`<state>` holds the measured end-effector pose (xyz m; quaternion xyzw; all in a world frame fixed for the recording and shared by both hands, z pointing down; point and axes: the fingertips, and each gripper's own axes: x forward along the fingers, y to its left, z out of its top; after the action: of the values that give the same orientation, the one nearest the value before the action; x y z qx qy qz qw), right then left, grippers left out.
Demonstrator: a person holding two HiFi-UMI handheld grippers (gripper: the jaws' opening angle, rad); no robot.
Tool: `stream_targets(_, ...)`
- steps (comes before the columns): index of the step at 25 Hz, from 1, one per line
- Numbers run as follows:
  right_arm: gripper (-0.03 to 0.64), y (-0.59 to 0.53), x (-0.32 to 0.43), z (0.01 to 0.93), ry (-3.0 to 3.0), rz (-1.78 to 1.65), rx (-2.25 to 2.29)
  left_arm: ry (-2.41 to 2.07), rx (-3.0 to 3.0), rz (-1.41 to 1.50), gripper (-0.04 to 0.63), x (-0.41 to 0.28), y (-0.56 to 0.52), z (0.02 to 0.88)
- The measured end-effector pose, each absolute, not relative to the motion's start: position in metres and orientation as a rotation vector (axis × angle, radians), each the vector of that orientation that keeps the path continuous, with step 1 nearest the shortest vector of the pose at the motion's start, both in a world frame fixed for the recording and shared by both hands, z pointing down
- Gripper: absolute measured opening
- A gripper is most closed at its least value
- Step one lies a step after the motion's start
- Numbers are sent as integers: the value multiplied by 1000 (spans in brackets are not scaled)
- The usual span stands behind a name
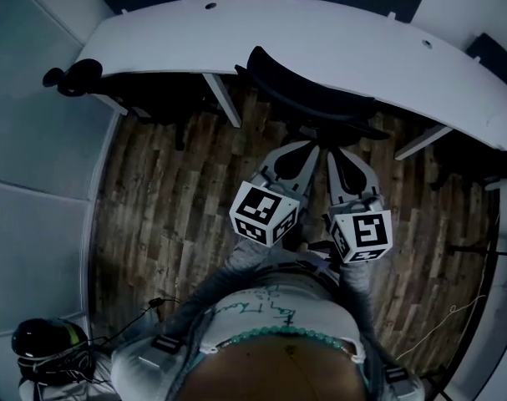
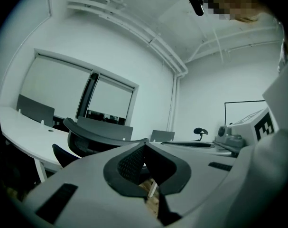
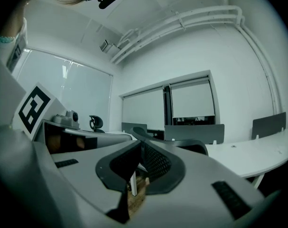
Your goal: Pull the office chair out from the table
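Both grippers: the left gripper and the right gripper are held side by side and level, pointing at the chair. Each has its jaws fully together with nothing between them.
Chair position: the office chair is pushed in at the table. Its seat is under the white top, and its curved dark backrest stands just outside the edge, facing the person.
Contact: none is visible. The jaw tips are near the backrest but apart from it, as far as the head view shows.
Step in hand: approach, judged from the pushed-in chair and the empty jaws. The pull is not yet begun.
Next move: probably the jaws must spread and take the top rim of the backrest, or hook behind it while closed. A straight draw toward the person would follow — evenly on both sides, so the chair does not swivel.
Flanking parts: one slanted table leg stands left of the chair and another stands right of it, so a skewed pull could catch the base.
Pull path: the plank floor runs back to the person, whose own body stands in the line of travel.
Other items: a second dark chair at the table's left end, a dark rounded object with cables at lower left, and a thin cord at right — all well apart from the chair.
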<state>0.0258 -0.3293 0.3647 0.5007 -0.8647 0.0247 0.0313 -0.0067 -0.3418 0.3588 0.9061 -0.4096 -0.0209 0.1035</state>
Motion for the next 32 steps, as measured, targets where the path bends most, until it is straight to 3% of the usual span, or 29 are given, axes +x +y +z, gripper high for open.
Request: stream_targets(32, 21, -413, -14, 403, -2511, 336, 1882, -856, 2685, -78, 12, -66, -436, 385)
